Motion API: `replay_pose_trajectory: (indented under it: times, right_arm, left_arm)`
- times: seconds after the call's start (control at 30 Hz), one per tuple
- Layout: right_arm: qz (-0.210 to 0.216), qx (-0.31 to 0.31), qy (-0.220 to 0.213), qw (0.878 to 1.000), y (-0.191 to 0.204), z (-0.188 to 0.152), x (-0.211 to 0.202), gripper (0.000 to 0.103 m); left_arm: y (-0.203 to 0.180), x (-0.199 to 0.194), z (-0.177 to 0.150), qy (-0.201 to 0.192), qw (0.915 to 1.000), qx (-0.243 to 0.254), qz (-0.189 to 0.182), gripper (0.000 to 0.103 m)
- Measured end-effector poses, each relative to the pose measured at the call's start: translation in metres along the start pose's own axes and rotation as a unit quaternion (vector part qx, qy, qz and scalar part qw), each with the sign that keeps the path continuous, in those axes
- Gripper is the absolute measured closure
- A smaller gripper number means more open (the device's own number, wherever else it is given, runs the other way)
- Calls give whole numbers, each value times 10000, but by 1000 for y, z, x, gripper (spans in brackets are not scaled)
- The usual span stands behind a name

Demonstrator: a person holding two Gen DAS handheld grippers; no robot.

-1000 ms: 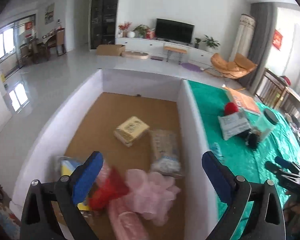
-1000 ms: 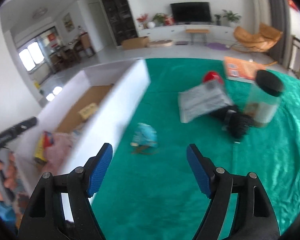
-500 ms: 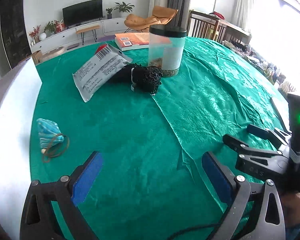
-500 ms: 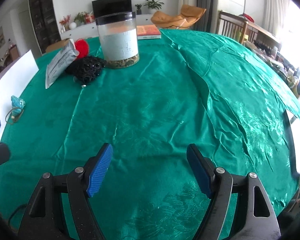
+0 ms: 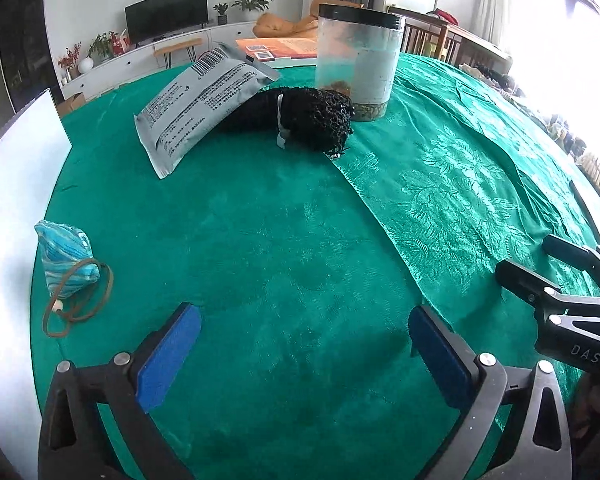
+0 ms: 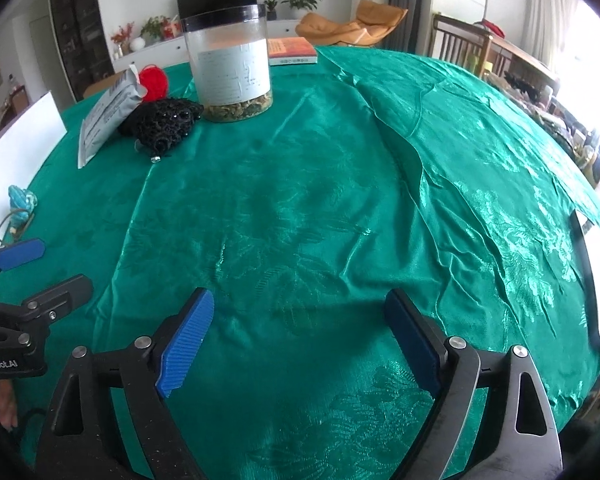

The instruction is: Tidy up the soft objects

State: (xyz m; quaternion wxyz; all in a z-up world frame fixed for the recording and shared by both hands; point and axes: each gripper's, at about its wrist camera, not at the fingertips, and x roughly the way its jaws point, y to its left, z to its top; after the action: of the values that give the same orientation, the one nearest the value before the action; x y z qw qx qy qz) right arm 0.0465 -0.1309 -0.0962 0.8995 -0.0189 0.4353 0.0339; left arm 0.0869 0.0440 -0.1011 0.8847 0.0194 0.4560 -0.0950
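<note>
While both grippers hover over the green cloth (image 5: 300, 240), the left gripper (image 5: 304, 344) and right gripper (image 6: 300, 336) have fingers spread wide, holding nothing. At upper centre of the left view, the black mesh bundle (image 5: 300, 118) lies touching the grey pouch (image 5: 196, 100) and just beside the jar (image 5: 358, 56); the blue pouch (image 5: 66, 258) with its brown cord sits at left, near the white box wall (image 5: 16, 184). In the right view a red yarn ball (image 6: 154, 80) shows behind the pouch, upper left.
</note>
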Motion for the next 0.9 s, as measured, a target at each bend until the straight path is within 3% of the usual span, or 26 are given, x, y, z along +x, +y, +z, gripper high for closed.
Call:
replay_pose_trajectory:
  times: [0.1, 0.9]
  right_arm:
    - [-3, 2, -42, 10000, 0, -1, -1, 13]
    - [-20, 9, -68, 10000, 1, -2, -1, 13]
  left_arm:
    - [-4, 1, 1, 51, 9998, 128, 140, 0]
    - [0, 3, 2, -34, 9997, 226, 61, 0]
